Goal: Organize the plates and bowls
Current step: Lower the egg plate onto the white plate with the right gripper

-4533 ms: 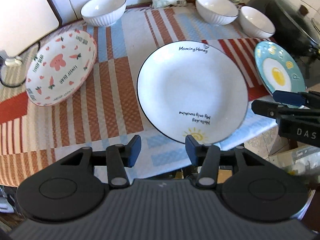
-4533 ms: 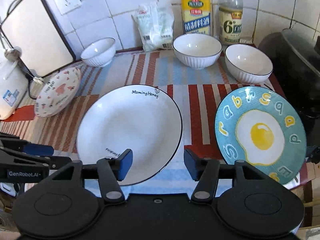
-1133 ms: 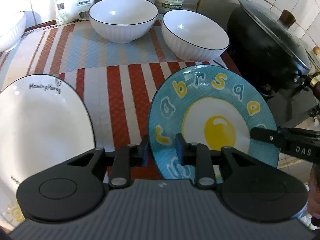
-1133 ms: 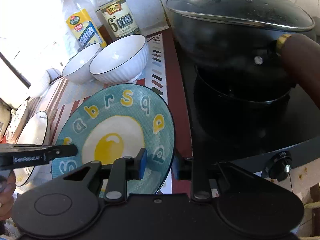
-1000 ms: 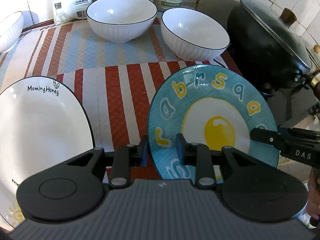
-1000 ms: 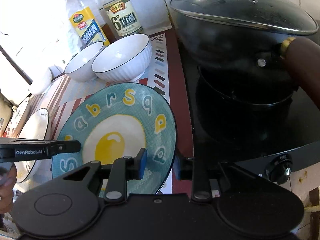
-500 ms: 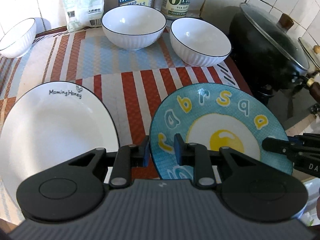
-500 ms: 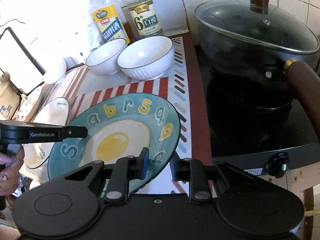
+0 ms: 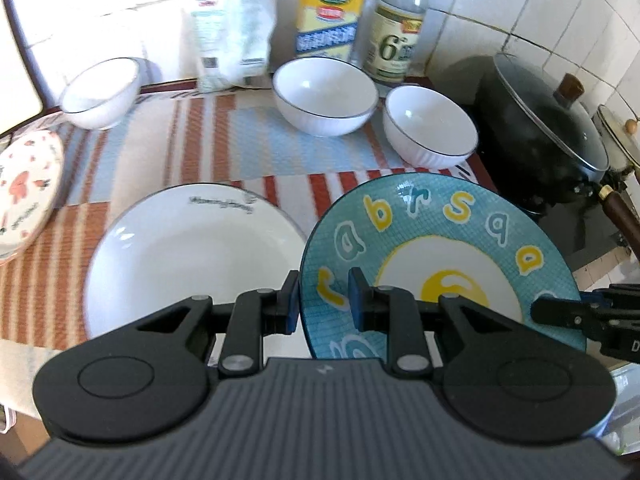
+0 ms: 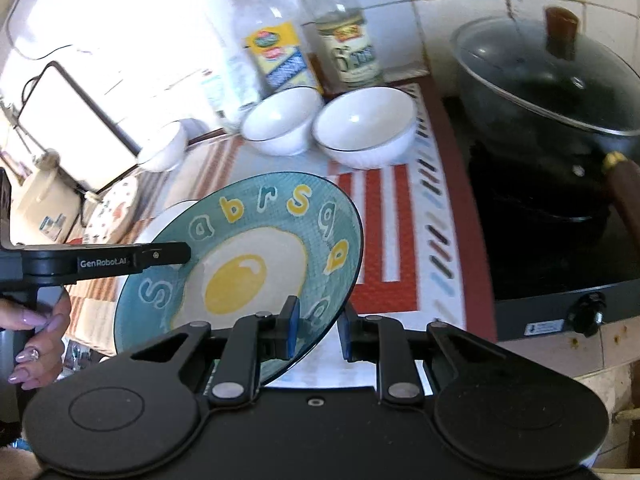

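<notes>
Nearest, both grippers are clamped on the blue egg plate: the left gripper pinches its left rim between its fingers and the right gripper grasps its near-right rim. The plate hangs tilted above the bench, its left edge just over the right rim of the white sun plate.

Judging by the layout, the sorting has barely begun. No plate is stacked yet, and the strawberry plate sits alone at the far left. Further back, the two white bowls stand side by side, unnested, with the third bowl well apart at the far left. The black pot sits at the right.

Compared with 4.5 s ago, when both grippers hovered open and the egg plate lay flat on the striped mat, the plate is now lifted. Over the last second it has risen and shifted left, toward the white plate.
</notes>
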A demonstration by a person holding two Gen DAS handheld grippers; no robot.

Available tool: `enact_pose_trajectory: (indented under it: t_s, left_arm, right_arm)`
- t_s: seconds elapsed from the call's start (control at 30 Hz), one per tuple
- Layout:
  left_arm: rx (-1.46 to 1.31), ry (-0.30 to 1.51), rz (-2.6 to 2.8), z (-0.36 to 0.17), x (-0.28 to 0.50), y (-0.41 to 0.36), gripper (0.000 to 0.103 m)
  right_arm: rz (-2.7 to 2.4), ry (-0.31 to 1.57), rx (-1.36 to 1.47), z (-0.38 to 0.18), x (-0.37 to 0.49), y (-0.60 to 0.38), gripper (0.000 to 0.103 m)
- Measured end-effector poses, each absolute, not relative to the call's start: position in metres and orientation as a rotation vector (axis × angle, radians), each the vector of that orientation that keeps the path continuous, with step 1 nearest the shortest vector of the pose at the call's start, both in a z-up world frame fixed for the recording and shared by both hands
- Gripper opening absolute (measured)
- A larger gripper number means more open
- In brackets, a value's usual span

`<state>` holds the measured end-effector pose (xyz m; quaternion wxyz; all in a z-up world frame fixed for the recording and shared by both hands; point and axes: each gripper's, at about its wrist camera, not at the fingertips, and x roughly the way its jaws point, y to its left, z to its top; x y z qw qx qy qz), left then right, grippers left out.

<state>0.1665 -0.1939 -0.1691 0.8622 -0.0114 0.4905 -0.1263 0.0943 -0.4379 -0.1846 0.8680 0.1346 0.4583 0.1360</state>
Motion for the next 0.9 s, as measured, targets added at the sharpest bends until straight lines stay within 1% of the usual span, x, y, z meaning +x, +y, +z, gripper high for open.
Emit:
enact_pose_trajectory:
  t_s: [0.23,0.4,0.7,0.9]
  left_arm:
    - [-0.012,1.052,-0.232,-0.15,0.16,-0.141,0.023]
    - [0.014,1.059,-0.211,-0.148,0.157,-0.1,0.023]
    - [-0.009,1.142,-0.198,-0.183,0.162,-0.037,0.023]
    - [-0.012,1.179,-0.219,-0.206,0.174,-0.013,0.023]
  right_arm:
    - [0.336,0.944,0.314,-0.169,0.096,-0.398,0.024]
    - [0.355,0.95,0.345,-0.173,0.095,-0.357,0.024]
    - [0.352,1.012,0.409,-0.204,0.103,-0.3,0.024]
    - [0.314,1.036,0.413,-0.225,0.111,-0.272,0.024]
